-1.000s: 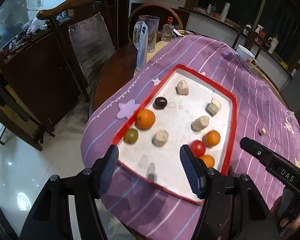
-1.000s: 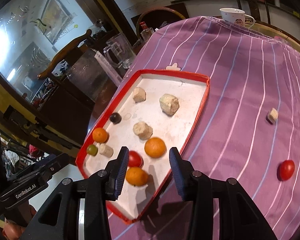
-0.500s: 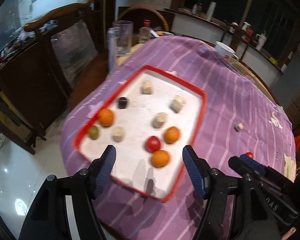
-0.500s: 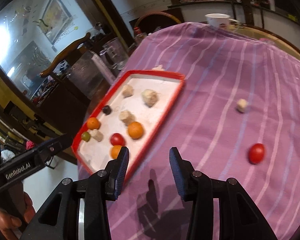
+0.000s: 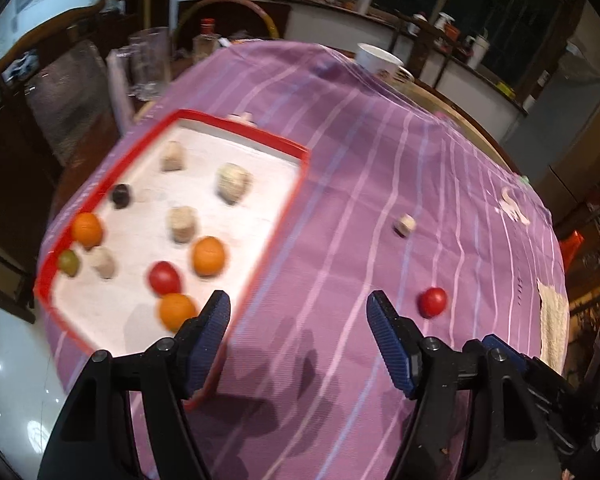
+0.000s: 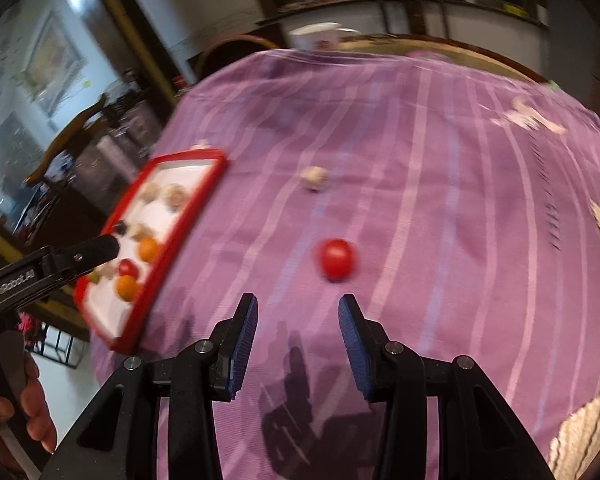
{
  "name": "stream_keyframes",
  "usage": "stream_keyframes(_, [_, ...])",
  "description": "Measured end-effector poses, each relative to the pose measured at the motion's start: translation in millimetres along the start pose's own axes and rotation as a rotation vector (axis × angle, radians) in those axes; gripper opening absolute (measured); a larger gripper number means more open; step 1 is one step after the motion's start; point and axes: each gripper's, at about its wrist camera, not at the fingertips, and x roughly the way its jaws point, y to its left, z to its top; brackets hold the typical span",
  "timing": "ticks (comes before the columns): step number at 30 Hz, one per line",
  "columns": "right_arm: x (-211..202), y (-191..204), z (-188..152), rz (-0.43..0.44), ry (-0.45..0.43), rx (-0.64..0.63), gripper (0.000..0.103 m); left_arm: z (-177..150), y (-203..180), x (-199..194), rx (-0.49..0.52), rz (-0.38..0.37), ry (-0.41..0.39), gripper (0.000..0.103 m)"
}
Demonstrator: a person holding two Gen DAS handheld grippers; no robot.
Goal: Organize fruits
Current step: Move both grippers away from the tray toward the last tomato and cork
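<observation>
A red-rimmed white tray on the purple striped cloth holds oranges, a red tomato, a green fruit, a dark plum and several beige chunks. A loose red tomato and a beige chunk lie on the cloth right of the tray. My right gripper is open and empty, just short of the loose tomato. My left gripper is open and empty, over the cloth by the tray's near right edge.
A white cup stands at the table's far edge. A glass mug and a bottle stand beyond the tray. A beige knitted mat lies at the right. Chairs and a dark cabinet stand to the left.
Both grippers have swung right, away from the tray. The loose tomato now lies just ahead of the right gripper's open fingers. Nothing was picked up.
</observation>
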Motion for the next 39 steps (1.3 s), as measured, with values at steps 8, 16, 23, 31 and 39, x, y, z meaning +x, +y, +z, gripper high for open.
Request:
stream_keyframes(8, [3, -36, -4, -0.021, 0.022, 0.06, 0.046, -8, -26, 14, 0.042, 0.005, 0.034, 0.07])
stream_keyframes(16, [15, -12, -2, 0.029, 0.044, -0.011, 0.046, -12, -11, -6, 0.034, 0.121, -0.018, 0.07])
stream_keyframes(23, [20, 8, -4, 0.05, 0.057, -0.084, 0.046, -17, -10, -9, 0.047, 0.176, -0.024, 0.07])
stream_keyframes(31, [21, -2, -4, 0.032, 0.062, -0.056, 0.046, -16, -24, -4, 0.102, 0.205, -0.022, 0.07])
stream_keyframes(39, [21, -11, -5, 0.014, 0.064, -0.028, 0.046, -17, -37, 5, 0.158, 0.207, -0.007, 0.07])
